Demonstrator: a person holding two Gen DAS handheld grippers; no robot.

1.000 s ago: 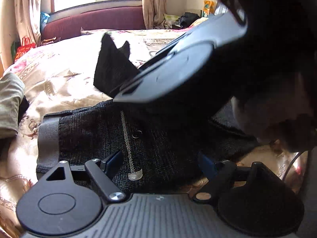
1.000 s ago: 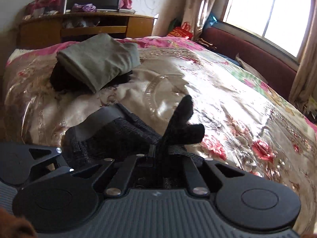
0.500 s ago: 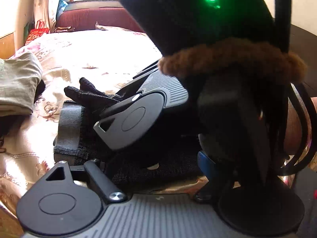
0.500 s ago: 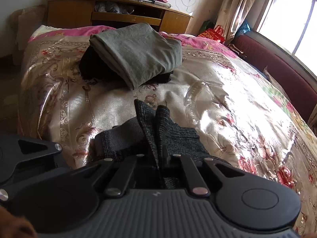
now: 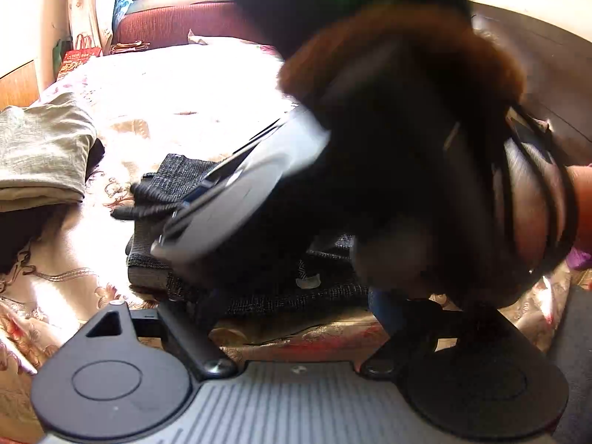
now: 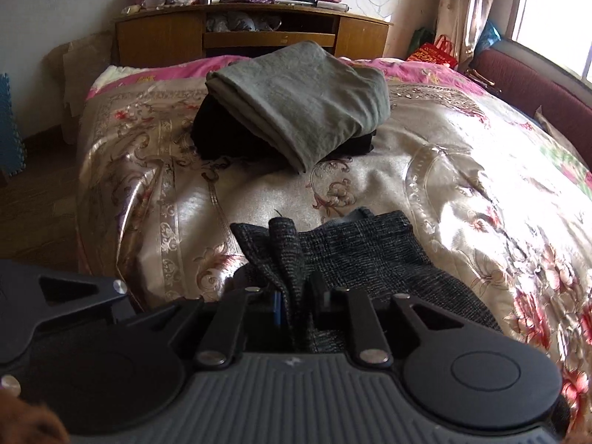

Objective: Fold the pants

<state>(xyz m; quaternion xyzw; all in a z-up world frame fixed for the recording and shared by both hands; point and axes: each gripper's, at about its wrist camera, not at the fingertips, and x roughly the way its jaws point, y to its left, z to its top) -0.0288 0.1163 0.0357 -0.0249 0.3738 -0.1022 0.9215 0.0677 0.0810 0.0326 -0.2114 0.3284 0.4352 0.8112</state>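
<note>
The right claw [image 6: 296, 296] was clenched on a bunched hem of the dark tweed pants [image 6: 370, 255], the fabric standing pinched between its jaws, evidently to carry that end over the rest as a fold; the pants lay on the floral bedspread [image 6: 462, 192], directly ahead of and beneath this claw; the left claw [image 5: 292, 307] stood released, jaws apart, just short of the pants' near edge, holding nothing; well ahead of the right claw rested a folded grey-green garment [image 6: 303, 100] atop a black one [image 6: 214, 133]; no containers were visible.
</note>
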